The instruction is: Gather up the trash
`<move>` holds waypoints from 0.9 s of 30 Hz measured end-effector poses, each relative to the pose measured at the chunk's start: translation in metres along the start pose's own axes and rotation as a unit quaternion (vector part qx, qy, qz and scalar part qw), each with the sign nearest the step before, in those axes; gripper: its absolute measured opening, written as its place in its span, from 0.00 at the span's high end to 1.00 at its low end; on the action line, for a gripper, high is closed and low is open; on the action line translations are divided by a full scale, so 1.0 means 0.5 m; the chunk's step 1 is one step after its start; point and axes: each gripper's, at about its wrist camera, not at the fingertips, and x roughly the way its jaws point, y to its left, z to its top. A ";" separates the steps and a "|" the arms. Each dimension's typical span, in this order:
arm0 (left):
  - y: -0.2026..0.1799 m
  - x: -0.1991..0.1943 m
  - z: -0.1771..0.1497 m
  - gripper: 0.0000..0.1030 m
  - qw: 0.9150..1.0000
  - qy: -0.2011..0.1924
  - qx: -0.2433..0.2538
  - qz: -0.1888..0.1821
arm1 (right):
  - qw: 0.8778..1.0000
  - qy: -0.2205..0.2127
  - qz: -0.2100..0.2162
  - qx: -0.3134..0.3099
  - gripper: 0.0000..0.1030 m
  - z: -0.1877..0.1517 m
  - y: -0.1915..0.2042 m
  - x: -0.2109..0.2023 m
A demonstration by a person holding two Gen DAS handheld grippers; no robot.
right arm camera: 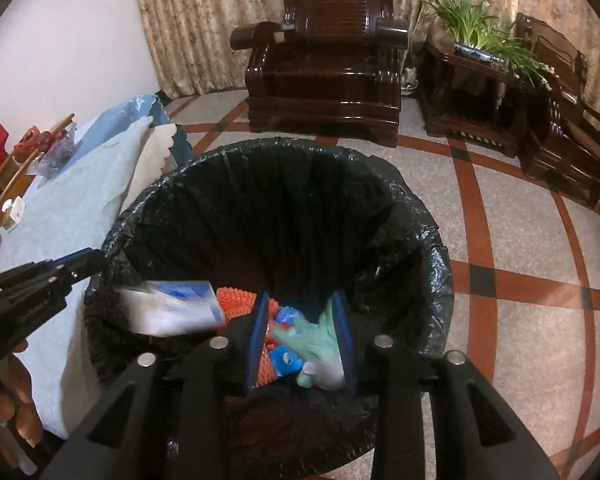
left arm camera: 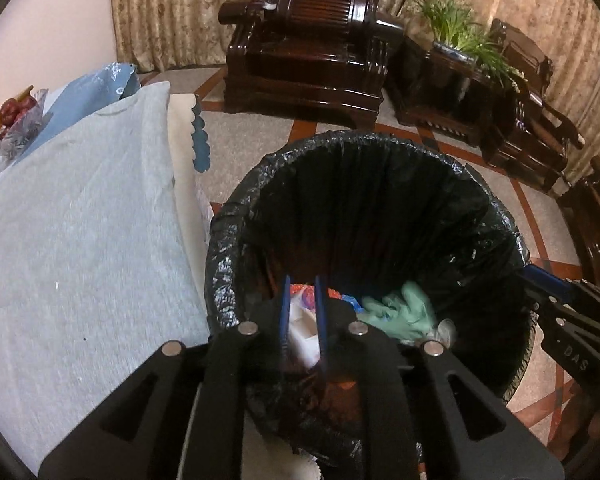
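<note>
Black linkage arms of my two grippers fill the bottom of both wrist views, each pointing down into the trash bin (left arm camera: 480, 208), which stands on the floor beside the desk (left arm camera: 80, 220). My left gripper (left arm camera: 303, 280) has its blue fingers (left arm camera: 285, 312) standing narrowly apart, with nothing pressed between them; a white and blue packet (right arm camera: 172, 308) lies blurred below them inside the bin. My right gripper (right arm camera: 300, 300) has its fingers somewhat wider; a crumpled green glove (right arm camera: 320, 336) sits in the gap, and I judge it free of the pads, though contact on the right pad cannot be ruled out.

Handling, as judged: the glove is light, soft and limp, best pinched at a bunched fold; the packet is light and thin, best taken at an edge; the black bag (right arm camera: 436, 264) lining the bin is slick and could tear if snagged.

Only the right wrist view shows the packet whole, an orange bumpy sheet (right arm camera: 236, 300) under it, and my left hand (right arm camera: 8, 396) on its gripper's handle. Only the left wrist view shows the desk's grey cloth spread broadly and the right gripper entering over the bin's rim.
</note>
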 end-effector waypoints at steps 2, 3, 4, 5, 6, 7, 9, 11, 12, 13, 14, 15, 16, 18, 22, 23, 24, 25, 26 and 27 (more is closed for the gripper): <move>0.000 -0.003 -0.004 0.83 1.000 0.000 0.001 0.001 | 1.000 0.001 0.000 -0.001 0.68 0.003 0.003 0.002; 0.001 -0.007 -0.005 0.82 1.000 -0.001 0.001 0.001 | 1.000 0.001 -0.001 -0.002 0.68 0.005 0.003 0.001; 0.003 -0.011 -0.005 0.80 1.000 -0.002 -0.001 0.000 | 1.000 0.001 -0.001 -0.003 0.68 0.006 0.005 0.000; 0.003 -0.015 -0.004 0.78 1.000 -0.003 -0.003 -0.002 | 1.000 0.000 -0.001 -0.005 0.68 0.006 0.007 -0.001; 0.006 -0.022 -0.004 0.77 1.000 -0.006 -0.004 -0.001 | 1.000 0.000 -0.002 -0.006 0.68 0.008 0.010 -0.005; 0.007 -0.033 -0.004 0.76 1.000 -0.011 -0.005 0.001 | 1.000 -0.001 -0.003 -0.007 0.68 0.010 0.012 -0.009; 0.012 -0.062 -0.002 0.70 1.000 -0.021 -0.011 0.001 | 1.000 -0.008 -0.004 -0.007 0.68 0.014 0.017 -0.024; 0.018 -0.098 -0.002 0.62 0.999 -0.036 -0.015 0.007 | 1.000 -0.020 -0.006 -0.011 0.68 0.019 0.025 -0.047; 0.021 -0.123 -0.002 0.54 0.999 -0.046 -0.018 0.011 | 1.000 -0.024 -0.008 -0.014 0.67 0.022 0.030 -0.057; 0.024 -0.148 -0.001 0.48 0.998 -0.058 -0.019 0.016 | 0.999 -0.033 -0.010 -0.017 0.66 0.026 0.037 -0.075; 0.027 -0.169 -0.001 0.36 0.997 -0.068 -0.022 0.021 | 0.999 -0.038 -0.012 -0.018 0.61 0.029 0.042 -0.085; 0.031 -0.197 -0.003 0.27 0.996 -0.082 -0.025 0.028 | 0.998 -0.050 -0.015 -0.022 0.57 0.031 0.052 -0.106; 0.038 -0.232 -0.004 0.24 0.994 -0.099 -0.030 0.037 | 0.998 -0.060 -0.017 -0.026 0.55 0.033 0.061 -0.124; 0.051 -0.299 -0.006 0.15 0.990 -0.128 -0.037 0.049 | 0.996 -0.081 -0.019 -0.032 0.46 0.036 0.081 -0.164; 0.071 -0.414 -0.022 0.11 0.981 -0.172 -0.041 0.077 | 0.991 -0.128 -0.018 -0.035 0.35 0.037 0.121 -0.254; 0.077 -0.443 -0.028 0.08 0.978 -0.185 -0.043 0.083 | 0.989 -0.142 -0.019 -0.035 0.30 0.036 0.131 -0.277; 0.085 -0.472 -0.036 0.05 0.975 -0.195 -0.050 0.090 | 0.986 -0.160 -0.020 -0.033 0.25 0.033 0.145 -0.307; 0.089 -0.493 -0.042 0.05 0.973 -0.201 -0.056 0.095 | 0.984 -0.173 -0.022 -0.031 0.23 0.031 0.157 -0.329; 0.097 -0.523 -0.051 0.05 0.970 -0.210 -0.062 0.103 | 0.982 -0.187 -0.020 -0.028 0.19 0.030 0.169 -0.351; 0.103 -0.544 -0.056 0.05 0.968 -0.216 -0.064 0.111 | 0.979 -0.203 -0.017 -0.026 0.17 0.026 0.185 -0.380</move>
